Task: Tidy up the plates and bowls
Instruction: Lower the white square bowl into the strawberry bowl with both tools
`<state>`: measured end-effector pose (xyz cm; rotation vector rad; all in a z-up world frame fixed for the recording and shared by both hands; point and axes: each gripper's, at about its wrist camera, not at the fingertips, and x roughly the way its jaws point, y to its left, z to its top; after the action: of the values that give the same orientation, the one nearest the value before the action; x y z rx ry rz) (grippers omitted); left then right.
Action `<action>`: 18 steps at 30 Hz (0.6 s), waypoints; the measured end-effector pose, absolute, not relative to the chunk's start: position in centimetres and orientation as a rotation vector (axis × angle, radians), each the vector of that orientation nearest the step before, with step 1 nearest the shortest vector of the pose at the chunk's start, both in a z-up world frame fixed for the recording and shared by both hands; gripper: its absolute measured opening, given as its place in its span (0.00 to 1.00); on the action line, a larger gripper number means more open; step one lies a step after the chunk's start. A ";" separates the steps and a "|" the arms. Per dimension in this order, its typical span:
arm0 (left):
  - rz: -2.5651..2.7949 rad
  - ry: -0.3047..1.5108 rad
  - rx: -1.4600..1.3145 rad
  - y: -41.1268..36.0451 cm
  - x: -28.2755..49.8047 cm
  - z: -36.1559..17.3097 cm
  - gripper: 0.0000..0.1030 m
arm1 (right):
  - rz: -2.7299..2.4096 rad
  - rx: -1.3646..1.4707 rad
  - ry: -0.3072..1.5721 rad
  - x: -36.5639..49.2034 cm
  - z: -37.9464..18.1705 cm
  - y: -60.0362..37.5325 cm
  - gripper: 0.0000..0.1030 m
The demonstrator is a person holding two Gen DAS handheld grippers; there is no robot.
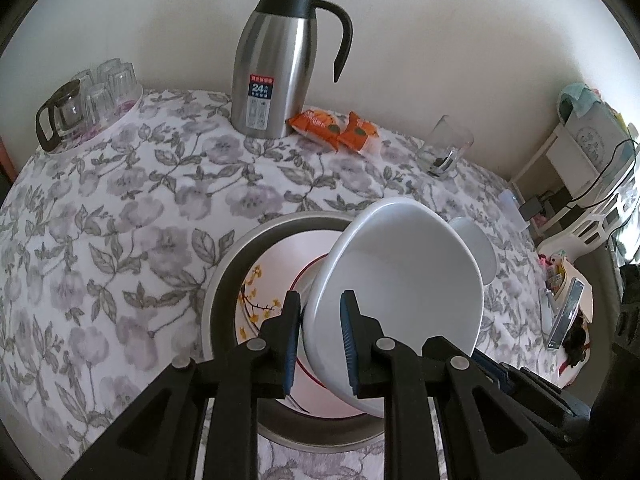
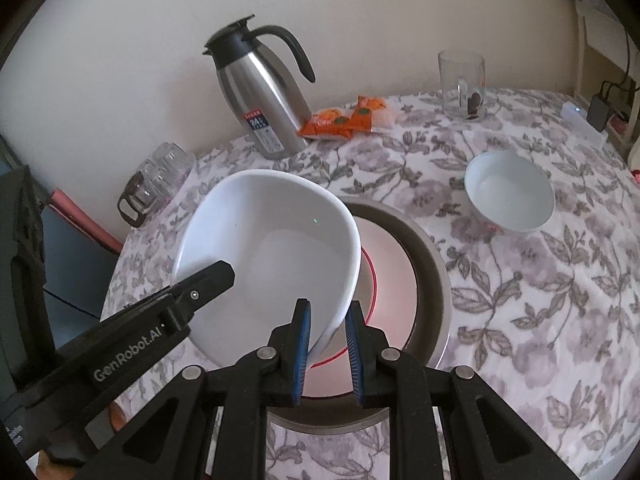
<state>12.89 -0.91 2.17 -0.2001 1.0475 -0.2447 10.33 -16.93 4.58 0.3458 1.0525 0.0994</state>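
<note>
Both my claws, left gripper (image 1: 320, 344) and "GenRobot.AI"-marked right gripper (image 2: 328, 350), pinch the tilted white bowl (image 2: 268, 256) rim above the metal basin (image 2: 432, 264).

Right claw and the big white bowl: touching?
Touching. Right wrist view: the right claw has its blue pads closed on the rim of the big white bowl.

Both views look forward and down along their own fingers from close above the table (image 1: 120, 216). The left wrist view sits low and near, facing the wall, with the jug (image 1: 276, 68) straight ahead. The right wrist view looks from further right, angled leftward. Both share the bowl (image 2: 272, 248), pan (image 1: 224, 280), jug and glass (image 2: 462, 80).
</note>
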 end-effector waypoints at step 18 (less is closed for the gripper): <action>-0.241 1.116 -0.219 -0.8 13.4 0.6 0.19 | 0.090 0.363 1.096 10.7 3.5 -17.1 0.19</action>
<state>13.35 -0.83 0.61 -0.2191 1.1156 -0.2407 10.74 -17.07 3.51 0.3628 1.0961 0.0897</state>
